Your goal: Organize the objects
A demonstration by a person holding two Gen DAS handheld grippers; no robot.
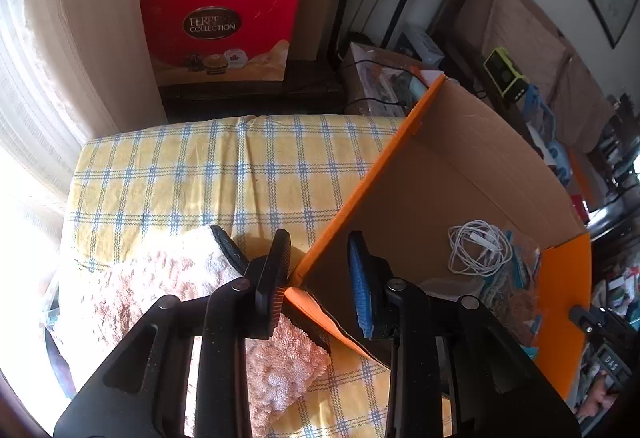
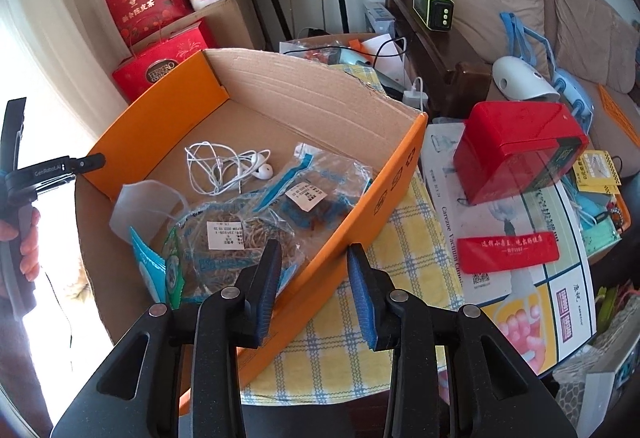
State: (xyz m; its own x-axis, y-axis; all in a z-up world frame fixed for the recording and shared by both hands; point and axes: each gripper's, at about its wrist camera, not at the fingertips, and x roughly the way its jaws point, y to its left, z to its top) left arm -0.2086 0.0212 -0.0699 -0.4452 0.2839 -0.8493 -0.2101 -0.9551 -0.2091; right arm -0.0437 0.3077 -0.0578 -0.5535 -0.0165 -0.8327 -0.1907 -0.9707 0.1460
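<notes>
An orange cardboard box [image 2: 372, 189] sits on a yellow checked cloth [image 1: 180, 173]. Inside lie white earphones [image 2: 228, 165], a white mask [image 2: 144, 205] and plastic bags of rubber bands [image 2: 236, 238]. My left gripper [image 1: 320, 278] is open, its jaws straddling the box's left wall [image 1: 344, 205] at the near corner. My right gripper [image 2: 316, 290] is open, its jaws straddling the box's right wall. The box also shows in the left wrist view, with the earphones [image 1: 480, 250] inside. The left gripper's body shows at the left edge of the right wrist view [image 2: 52, 165].
A pink fluffy towel [image 1: 168, 298] lies left of the box. A red box [image 2: 516, 149], a red case [image 2: 508, 250] and a vacuum carton [image 2: 520, 278] lie to the right. Red gift bags [image 1: 220, 33], speakers and a sofa stand behind.
</notes>
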